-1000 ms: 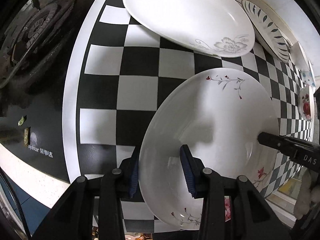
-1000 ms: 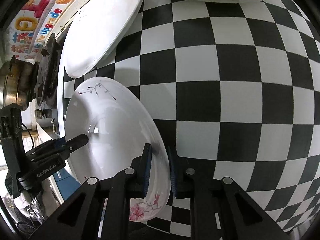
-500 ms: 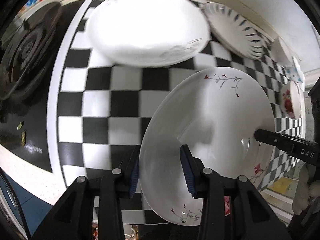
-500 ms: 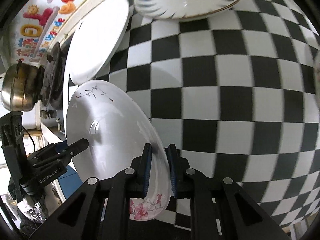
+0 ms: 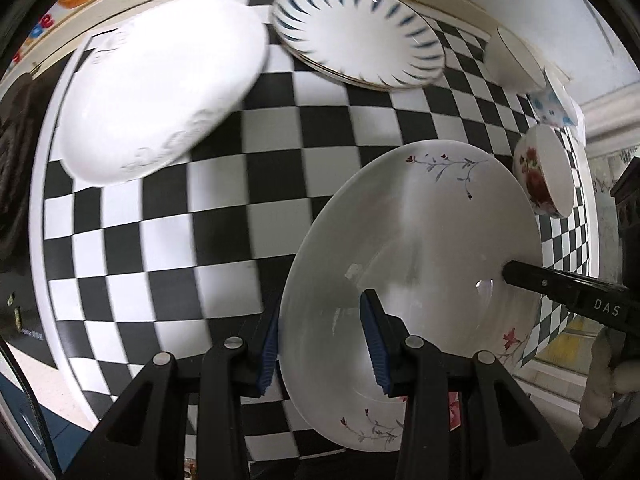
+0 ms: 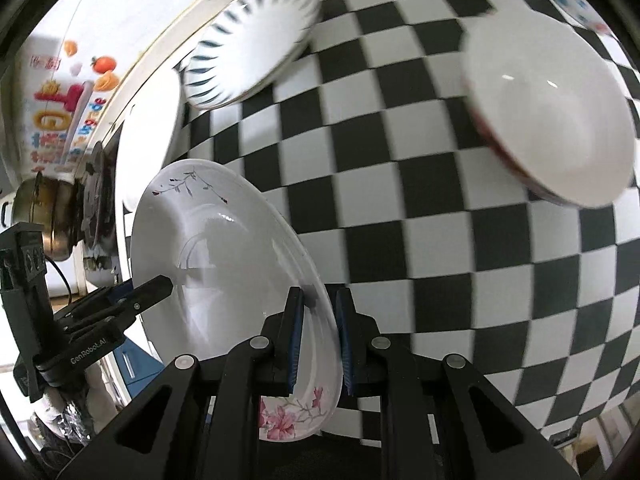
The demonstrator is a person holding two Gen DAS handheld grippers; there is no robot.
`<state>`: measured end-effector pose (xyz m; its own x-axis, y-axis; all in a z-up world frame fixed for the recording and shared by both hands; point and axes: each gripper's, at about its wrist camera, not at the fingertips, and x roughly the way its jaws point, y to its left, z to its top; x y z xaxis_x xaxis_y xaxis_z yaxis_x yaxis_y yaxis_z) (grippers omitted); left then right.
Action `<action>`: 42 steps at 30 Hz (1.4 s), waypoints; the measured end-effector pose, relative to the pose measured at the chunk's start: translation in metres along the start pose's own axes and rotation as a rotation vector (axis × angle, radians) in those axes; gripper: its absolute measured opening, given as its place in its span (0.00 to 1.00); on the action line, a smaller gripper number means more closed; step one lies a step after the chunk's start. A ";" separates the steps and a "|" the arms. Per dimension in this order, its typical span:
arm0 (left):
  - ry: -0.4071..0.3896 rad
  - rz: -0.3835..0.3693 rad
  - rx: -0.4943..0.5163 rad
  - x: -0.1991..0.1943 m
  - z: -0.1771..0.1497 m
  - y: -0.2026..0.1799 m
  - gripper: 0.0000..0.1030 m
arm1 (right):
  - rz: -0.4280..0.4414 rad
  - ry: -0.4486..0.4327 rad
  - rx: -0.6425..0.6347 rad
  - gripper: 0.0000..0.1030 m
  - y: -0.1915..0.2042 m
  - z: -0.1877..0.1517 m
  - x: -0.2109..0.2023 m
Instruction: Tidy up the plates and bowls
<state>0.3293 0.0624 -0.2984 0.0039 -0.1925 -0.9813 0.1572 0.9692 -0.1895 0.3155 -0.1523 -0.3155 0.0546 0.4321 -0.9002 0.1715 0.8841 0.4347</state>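
Observation:
A white plate (image 5: 420, 240) with thin branch sprigs and pink flowers on its rim hangs above the checkered counter (image 5: 224, 240), held from two sides. My left gripper (image 5: 320, 300) is shut on its near rim. My right gripper (image 5: 510, 273) is shut on the opposite rim; only its upper finger shows in the left wrist view. In the right wrist view the same plate (image 6: 224, 248) stands tilted on edge, with my right gripper (image 6: 320, 294) clamped on the rim and my left gripper (image 6: 166, 282) reaching in from the left.
On the counter lie a large white plate (image 5: 160, 88) with a grey flower, a blue-streaked plate (image 5: 360, 36), a red-flowered bowl (image 5: 544, 176), a plain white bowl (image 5: 516, 60) and a blue-dotted cup (image 5: 556, 104). A brass pot (image 6: 44, 220) sits on the stove at the left.
Both grippers have carried the plate to the right along the counter and slightly up. The stove has slid out of view on the left; the streaked plate and the bowls have come in.

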 end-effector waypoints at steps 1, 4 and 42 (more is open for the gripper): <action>0.005 0.002 0.002 0.008 0.005 -0.008 0.35 | -0.003 0.000 0.006 0.18 -0.006 0.000 0.000; 0.019 0.010 0.002 0.023 0.014 -0.020 0.35 | -0.007 0.002 0.019 0.18 -0.018 0.002 0.001; -0.133 0.134 -0.143 -0.068 0.152 0.220 0.57 | 0.240 -0.060 0.038 0.47 0.136 0.089 0.039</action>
<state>0.5134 0.2650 -0.2682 0.1470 -0.0698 -0.9867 0.0047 0.9975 -0.0698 0.4289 -0.0314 -0.2940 0.1561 0.6169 -0.7714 0.1832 0.7494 0.6363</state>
